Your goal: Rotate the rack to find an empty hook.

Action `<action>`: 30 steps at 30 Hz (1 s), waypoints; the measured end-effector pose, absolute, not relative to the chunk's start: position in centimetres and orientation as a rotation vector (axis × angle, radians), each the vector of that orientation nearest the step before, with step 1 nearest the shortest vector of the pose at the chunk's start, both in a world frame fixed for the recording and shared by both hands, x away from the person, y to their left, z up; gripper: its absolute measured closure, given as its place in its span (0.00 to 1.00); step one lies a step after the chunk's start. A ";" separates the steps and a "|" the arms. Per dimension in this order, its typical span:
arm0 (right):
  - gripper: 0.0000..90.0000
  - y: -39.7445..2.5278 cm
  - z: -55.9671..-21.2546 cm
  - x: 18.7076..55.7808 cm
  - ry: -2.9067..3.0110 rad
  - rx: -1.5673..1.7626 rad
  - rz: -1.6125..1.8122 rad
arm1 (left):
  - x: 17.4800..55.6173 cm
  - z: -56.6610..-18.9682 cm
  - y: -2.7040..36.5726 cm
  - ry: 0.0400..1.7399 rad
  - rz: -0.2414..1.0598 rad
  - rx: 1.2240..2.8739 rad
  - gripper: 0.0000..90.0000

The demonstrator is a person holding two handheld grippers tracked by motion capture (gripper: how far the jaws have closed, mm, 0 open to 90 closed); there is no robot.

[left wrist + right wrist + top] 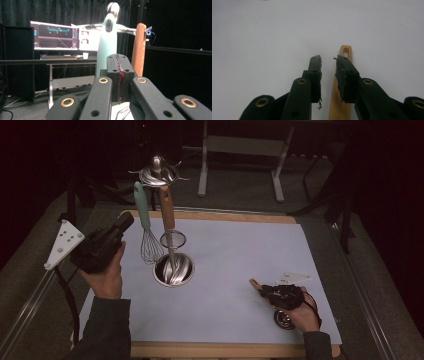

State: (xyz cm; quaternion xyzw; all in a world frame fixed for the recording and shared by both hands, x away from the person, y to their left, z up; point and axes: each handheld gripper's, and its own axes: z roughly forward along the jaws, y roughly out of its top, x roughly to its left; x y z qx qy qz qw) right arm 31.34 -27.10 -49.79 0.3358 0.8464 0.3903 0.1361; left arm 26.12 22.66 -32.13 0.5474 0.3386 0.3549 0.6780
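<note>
A metal utensil stand (173, 269) rises from its round base left of centre on the white mat. From its top hooks hang a teal-handled whisk (144, 210) and a wooden-handled strainer (167, 209). My left gripper (128, 219) is held up just left of the whisk handle. In the left gripper view it (119, 62) is shut and empty, with the teal handle (107, 42) and wooden handle (139, 47) close behind. My right gripper (263, 291) hovers low at the front right. It (328, 60) is open over a wooden handle (340, 102) lying on the mat.
The white mat (240, 250) covers a wooden board (220, 215). The lying utensil's metal head (283, 319) sits by the right hand. A metal frame (240, 150) stands behind the table. Lit monitors (57, 36) show in the left gripper view.
</note>
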 end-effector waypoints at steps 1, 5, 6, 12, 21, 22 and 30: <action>0.82 -27.2 -49.8 31.3 2.449 0.977 1.131 | 26.2 -32.0 22.6 0.758 0.796 1.224 1.00; 0.82 -27.5 -49.7 31.3 2.440 0.986 1.141 | 26.5 -31.3 22.6 0.742 0.793 1.199 1.00; 0.82 -27.6 -49.7 31.2 2.439 0.991 1.143 | 26.6 -31.2 22.6 0.737 0.792 1.191 1.00; 0.82 -27.9 -49.7 31.2 2.427 1.006 1.154 | 27.3 -30.8 22.4 0.709 0.783 1.129 1.00; 0.82 -28.2 -49.8 31.2 2.423 1.017 1.171 | 28.1 -30.6 21.7 0.653 0.768 1.060 1.00; 0.82 -28.2 -49.7 31.2 2.422 1.017 1.171 | 28.2 -30.7 21.6 0.650 0.761 1.052 1.00; 0.82 -28.2 -49.8 31.2 2.418 1.019 1.177 | 29.2 -30.9 21.1 0.666 0.744 1.006 1.00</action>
